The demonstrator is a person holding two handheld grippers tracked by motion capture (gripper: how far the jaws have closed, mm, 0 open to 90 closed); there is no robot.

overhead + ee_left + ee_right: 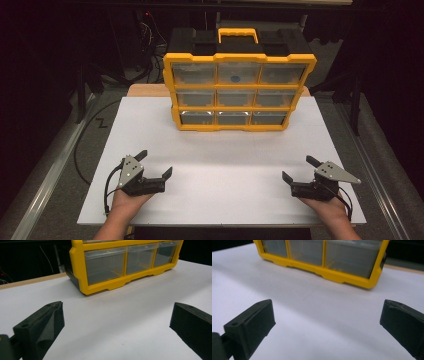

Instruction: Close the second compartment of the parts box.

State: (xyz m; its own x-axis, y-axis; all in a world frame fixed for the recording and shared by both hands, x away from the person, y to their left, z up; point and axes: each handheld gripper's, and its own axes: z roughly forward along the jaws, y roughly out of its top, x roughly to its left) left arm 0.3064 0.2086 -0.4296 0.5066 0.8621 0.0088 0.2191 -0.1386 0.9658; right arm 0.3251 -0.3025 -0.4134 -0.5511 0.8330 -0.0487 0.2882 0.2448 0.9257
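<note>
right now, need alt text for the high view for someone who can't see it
A yellow and black organizer case with nine clear drawers stands upright at the far side of a white tabletop. Near the front edge, a person's hands hold the left gripper and right gripper, both open and empty, angled inward toward the case.

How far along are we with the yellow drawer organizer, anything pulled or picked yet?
Nothing looks done: every clear drawer of the yellow organizer sits flush in its frame. Nothing is in hand either; the left gripper and right gripper rest open and empty near the front of the white table, well short of the organizer. The reach and any drawer work are all left.
</note>
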